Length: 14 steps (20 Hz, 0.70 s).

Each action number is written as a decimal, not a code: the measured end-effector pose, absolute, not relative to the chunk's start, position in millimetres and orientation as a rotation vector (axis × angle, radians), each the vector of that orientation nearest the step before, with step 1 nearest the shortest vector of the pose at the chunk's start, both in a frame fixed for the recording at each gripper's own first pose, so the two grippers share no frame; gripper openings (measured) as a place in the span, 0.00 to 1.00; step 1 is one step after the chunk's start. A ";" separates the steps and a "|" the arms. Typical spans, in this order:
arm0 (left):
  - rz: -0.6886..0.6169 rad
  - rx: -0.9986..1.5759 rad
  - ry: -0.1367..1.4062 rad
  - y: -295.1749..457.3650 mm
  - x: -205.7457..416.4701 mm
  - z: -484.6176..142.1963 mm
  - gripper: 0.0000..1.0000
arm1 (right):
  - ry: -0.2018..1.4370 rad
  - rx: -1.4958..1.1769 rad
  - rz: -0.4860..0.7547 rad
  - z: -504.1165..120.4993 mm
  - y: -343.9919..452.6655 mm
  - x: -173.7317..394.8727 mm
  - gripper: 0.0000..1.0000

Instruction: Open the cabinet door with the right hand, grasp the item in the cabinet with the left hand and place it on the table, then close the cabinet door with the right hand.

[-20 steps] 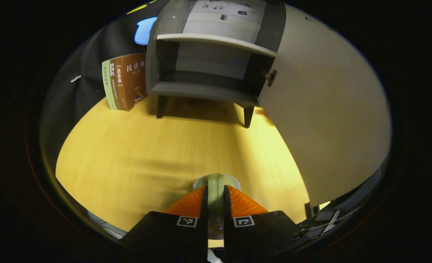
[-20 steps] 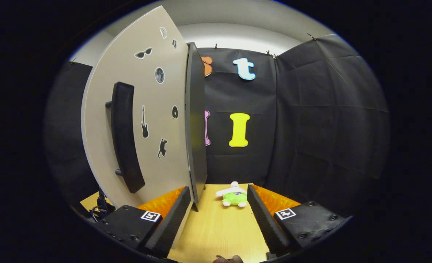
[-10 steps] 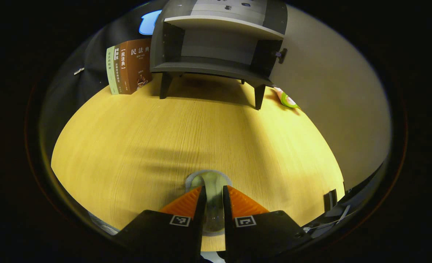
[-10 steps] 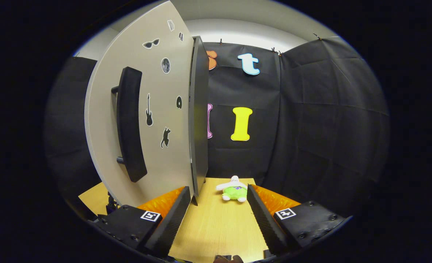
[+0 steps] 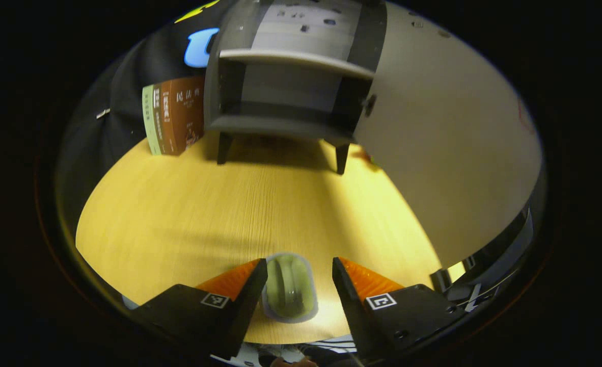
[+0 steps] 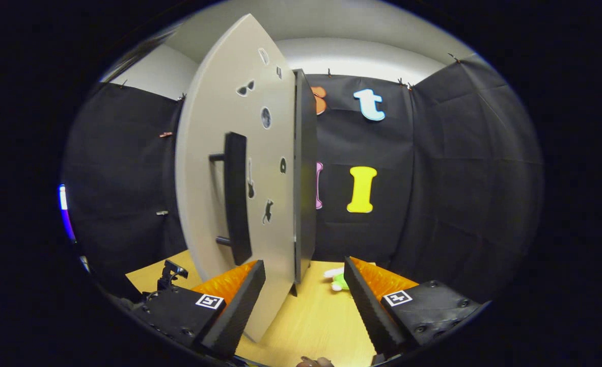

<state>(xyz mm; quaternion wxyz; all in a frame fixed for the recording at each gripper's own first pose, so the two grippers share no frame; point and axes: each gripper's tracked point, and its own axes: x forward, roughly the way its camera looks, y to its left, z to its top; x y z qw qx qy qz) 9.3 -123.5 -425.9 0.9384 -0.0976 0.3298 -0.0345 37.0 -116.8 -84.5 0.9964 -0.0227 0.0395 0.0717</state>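
Since a moment ago my left gripper (image 5: 298,285) has spread its jaws and let go of the item (image 5: 289,293), which it was pinching before. Item now lies flat on the table (image 5: 179,214) near the front edge, between the fingers, touching neither as far as I can tell; pale green, rounded, glossy with a pale rim, blurred. Cabinet (image 5: 285,86) stands at the table's far edge, its compartment bare, books (image 5: 171,114) leaning just beside it. My right gripper (image 6: 305,285) is wide open, holding nothing, close to the cabinet door (image 6: 240,178), which now shows more edge-on. Door handle (image 6: 237,199) untouched. Green plush toy (image 6: 337,279) lies beyond, partly hidden.
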 end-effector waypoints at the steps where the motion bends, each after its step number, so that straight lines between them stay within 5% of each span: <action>1: -0.088 -0.188 0.606 -123.2 13.5 -397.9 0.84 | 0.059 -0.029 0.167 -78.3 -108.7 33.5 0.98; 6: -0.168 -0.182 0.209 -113.7 42.5 -228.6 0.92 | -0.033 0.000 0.233 -52.6 -86.9 35.8 0.97; 12: -0.253 -0.095 0.023 -92.3 23.7 -112.8 0.91 | -0.032 -0.013 0.274 -53.6 -70.1 49.8 1.00; 13: -0.261 -0.070 0.008 -89.0 20.3 -102.7 0.87 | -0.028 -0.015 0.279 -52.3 -68.2 50.5 0.94; 14: -0.260 -0.057 -0.013 -83.2 19.0 -92.7 0.91 | -0.023 -0.014 0.287 -54.1 -65.6 52.9 1.00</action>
